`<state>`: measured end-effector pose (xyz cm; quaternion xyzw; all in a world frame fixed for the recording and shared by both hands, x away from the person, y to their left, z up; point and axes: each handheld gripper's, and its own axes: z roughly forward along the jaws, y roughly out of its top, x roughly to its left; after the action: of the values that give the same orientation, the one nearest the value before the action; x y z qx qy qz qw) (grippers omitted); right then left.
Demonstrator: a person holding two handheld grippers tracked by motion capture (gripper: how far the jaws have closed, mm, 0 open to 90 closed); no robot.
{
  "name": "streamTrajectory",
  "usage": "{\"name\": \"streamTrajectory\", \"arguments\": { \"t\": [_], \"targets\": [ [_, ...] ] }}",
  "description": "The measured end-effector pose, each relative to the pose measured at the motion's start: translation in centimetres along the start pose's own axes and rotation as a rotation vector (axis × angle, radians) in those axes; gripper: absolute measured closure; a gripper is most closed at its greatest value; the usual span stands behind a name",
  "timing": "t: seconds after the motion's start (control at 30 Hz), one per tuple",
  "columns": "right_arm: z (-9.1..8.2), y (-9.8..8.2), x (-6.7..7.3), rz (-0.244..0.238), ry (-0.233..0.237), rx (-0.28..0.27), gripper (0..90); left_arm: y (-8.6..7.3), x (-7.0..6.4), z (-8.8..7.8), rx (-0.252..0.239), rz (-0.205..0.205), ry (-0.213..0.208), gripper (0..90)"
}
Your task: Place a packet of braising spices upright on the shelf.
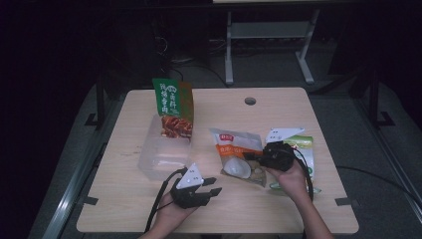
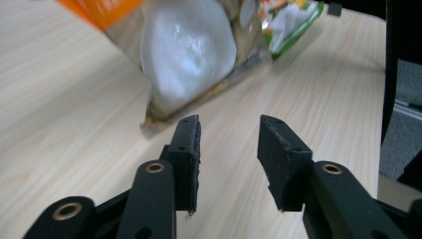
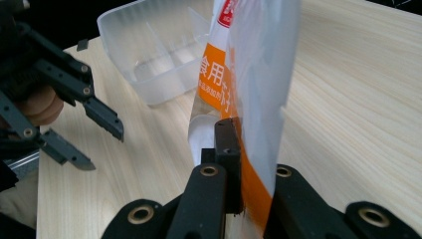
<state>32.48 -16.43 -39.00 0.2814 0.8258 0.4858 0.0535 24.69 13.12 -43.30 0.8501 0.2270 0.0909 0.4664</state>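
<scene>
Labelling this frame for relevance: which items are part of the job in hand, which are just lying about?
In the job:
- orange-and-white packet, clamped in the right gripper
- left gripper, jaws apart with nothing between them, facing that packet
- clear plastic container

Lying about:
- green packet under the right hand
- green-and-orange pouch, standing in the container

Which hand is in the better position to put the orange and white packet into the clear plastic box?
Right. The right gripper is already shut on the orange and white packet, while the left gripper is open with nothing between its jaws, beside the clear plastic box.
</scene>
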Motion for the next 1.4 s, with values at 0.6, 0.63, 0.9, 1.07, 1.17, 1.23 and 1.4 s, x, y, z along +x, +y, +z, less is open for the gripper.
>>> {"name": "streamTrajectory", "arguments": {
  "t": [0.6, 0.63, 0.9, 1.07, 1.17, 1.23, 1.4],
  "targets": [
    [3.0, 6.5, 1.8, -0.050, 0.047, -0.061, 90.0, -0.6, 0.2, -0.9, -0.025, 0.039, -0.049, 46.0],
    [3.0, 6.5, 1.8, -0.050, 0.047, -0.061, 90.0, -0.6, 0.2, -0.9, -0.026, 0.039, -0.048, 46.0],
    [5.1, 10.1, 2.1, -0.077, 0.072, -0.070, 90.0, -0.7, 0.4, -0.7, -0.034, 0.032, -0.047, 43.5],
    [7.0, 12.2, 2.5, -0.085, 0.090, -0.081, 90.0, -0.8, 0.4, -0.6, -0.023, 0.039, -0.029, 41.8],
    [8.2, 13.2, 2.6, -0.083, 0.097, -0.086, 90.0, -0.8, 0.4, -0.7, -0.033, 0.031, -0.023, 41.4],
    [8.5, 13.4, 2.7, -0.086, 0.100, -0.088, 90.0, -0.8, 0.5, -0.7, -0.032, 0.034, -0.021, 41.3],
    [11.2, 15.0, 3.5, -0.101, 0.119, -0.097, 90.0, -0.8, 0.9, -1.0, -0.039, 0.040, -0.007, 41.1]
  ]
}}
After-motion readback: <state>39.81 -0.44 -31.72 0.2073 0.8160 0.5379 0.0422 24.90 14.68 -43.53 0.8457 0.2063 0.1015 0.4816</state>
